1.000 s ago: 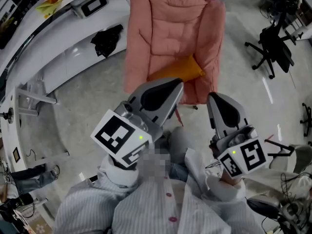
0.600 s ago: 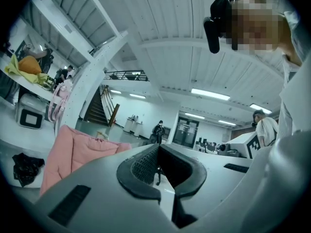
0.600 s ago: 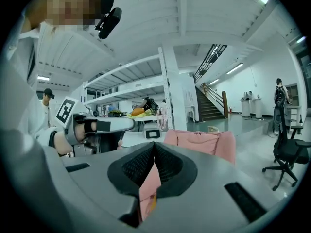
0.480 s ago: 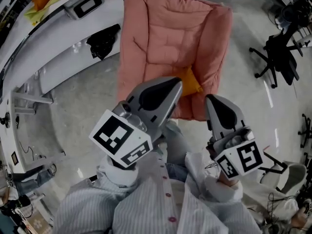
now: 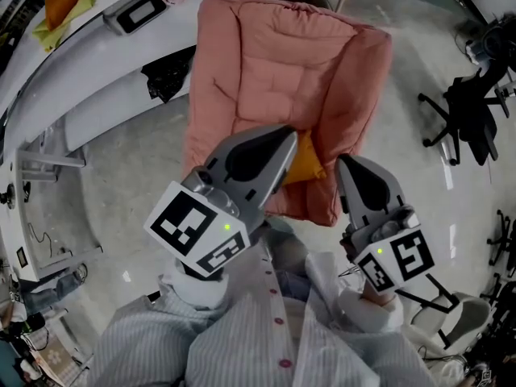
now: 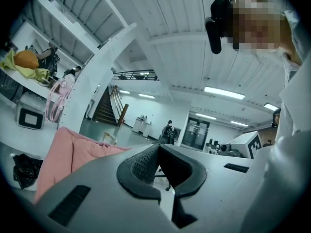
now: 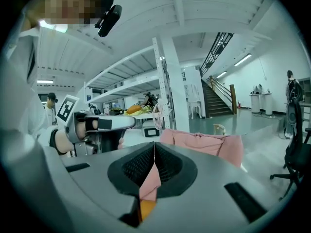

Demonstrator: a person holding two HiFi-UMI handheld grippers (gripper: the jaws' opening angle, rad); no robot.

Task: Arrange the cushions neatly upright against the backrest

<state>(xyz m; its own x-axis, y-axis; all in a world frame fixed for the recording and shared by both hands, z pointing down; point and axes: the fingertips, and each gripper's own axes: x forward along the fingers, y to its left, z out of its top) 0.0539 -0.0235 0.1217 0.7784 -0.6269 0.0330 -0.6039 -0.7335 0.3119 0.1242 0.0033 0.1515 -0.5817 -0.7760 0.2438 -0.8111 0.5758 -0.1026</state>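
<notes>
A pink padded armchair (image 5: 282, 63) stands ahead of me on the pale floor. One orange cushion (image 5: 310, 160) lies flat on its seat near the front edge, partly hidden by my left gripper (image 5: 289, 133). That gripper hovers above the seat front, shut and empty. My right gripper (image 5: 347, 164) is held just right of the cushion, over the seat's front corner, also shut with nothing in it. In the left gripper view the left gripper (image 6: 158, 144) shows closed jaws with the chair (image 6: 73, 152) at lower left. In the right gripper view the right gripper (image 7: 154, 143) points at the chair (image 7: 204, 142).
A white curved counter (image 5: 89, 79) runs along the left, with a black bag (image 5: 168, 72) and a grey box (image 5: 141, 10) on it. A black office chair (image 5: 472, 111) stands on the right. Open floor lies on both sides of the armchair.
The armchair has come nearer and sits lower in the head view. The orange cushion is now partly covered by the left gripper. Both grippers stay shut and empty.
</notes>
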